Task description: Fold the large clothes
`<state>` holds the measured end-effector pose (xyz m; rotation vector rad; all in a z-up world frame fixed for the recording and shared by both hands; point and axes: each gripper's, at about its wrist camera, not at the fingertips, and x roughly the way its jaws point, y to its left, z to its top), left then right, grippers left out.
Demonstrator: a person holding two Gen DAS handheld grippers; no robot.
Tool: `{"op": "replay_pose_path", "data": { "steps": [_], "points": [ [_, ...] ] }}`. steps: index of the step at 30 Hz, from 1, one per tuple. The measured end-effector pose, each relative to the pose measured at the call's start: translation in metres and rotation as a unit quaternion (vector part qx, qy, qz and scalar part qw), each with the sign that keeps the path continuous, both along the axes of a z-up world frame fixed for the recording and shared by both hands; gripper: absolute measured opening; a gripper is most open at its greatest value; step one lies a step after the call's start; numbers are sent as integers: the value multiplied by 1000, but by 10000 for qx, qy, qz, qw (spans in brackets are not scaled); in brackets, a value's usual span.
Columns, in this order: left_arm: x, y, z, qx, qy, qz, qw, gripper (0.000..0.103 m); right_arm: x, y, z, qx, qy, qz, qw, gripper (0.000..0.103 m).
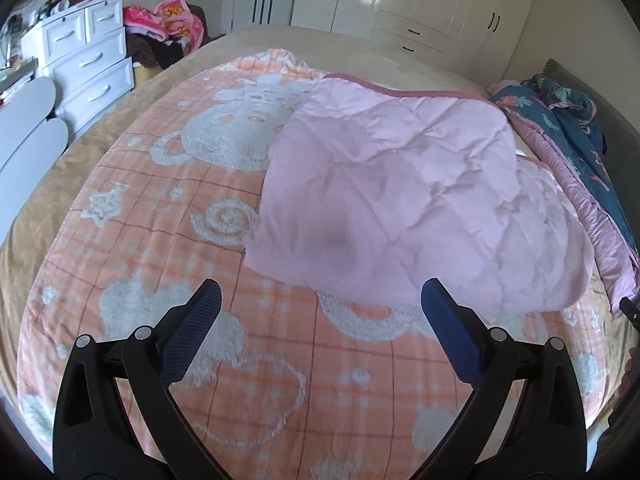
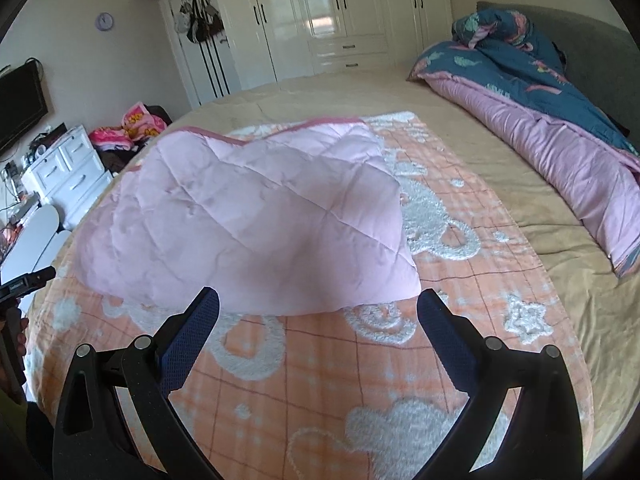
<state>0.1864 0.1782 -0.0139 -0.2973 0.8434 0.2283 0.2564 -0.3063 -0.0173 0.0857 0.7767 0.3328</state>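
A pale pink quilted cover (image 1: 404, 192) lies folded over on an orange checked blanket with white bears (image 1: 172, 216), spread on the bed. In the right wrist view the same pink cover (image 2: 248, 216) rests just beyond the fingers, its near edge sagging onto the orange blanket (image 2: 460, 272). My left gripper (image 1: 320, 308) hovers open above the blanket, close to the cover's near edge, with nothing between its blue pads. My right gripper (image 2: 318, 312) is open too and holds nothing. Part of the left gripper's body (image 2: 28, 280) shows at the far left of the right wrist view.
A blue-and-pink duvet (image 2: 552, 120) lies bunched along the grey headboard (image 2: 592, 52). The tan bedsheet (image 2: 500, 168) surrounds the blanket. A white drawer chest (image 1: 88, 64), a pile of pink clothes (image 1: 168, 24) and white wardrobes (image 2: 332, 12) stand beyond the bed.
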Motion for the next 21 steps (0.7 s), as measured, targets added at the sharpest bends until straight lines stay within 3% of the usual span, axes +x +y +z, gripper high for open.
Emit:
{"op": "replay_pose_path", "data": {
  "steps": [7, 21],
  "points": [
    [35, 18, -10, -51, 121, 174, 9998, 94, 51, 0, -16, -126, 256, -156, 9995, 99],
    [92, 48, -32, -676, 257, 236, 9971, 94, 138, -6, -40, -75, 727, -384, 9966, 99]
  ]
}}
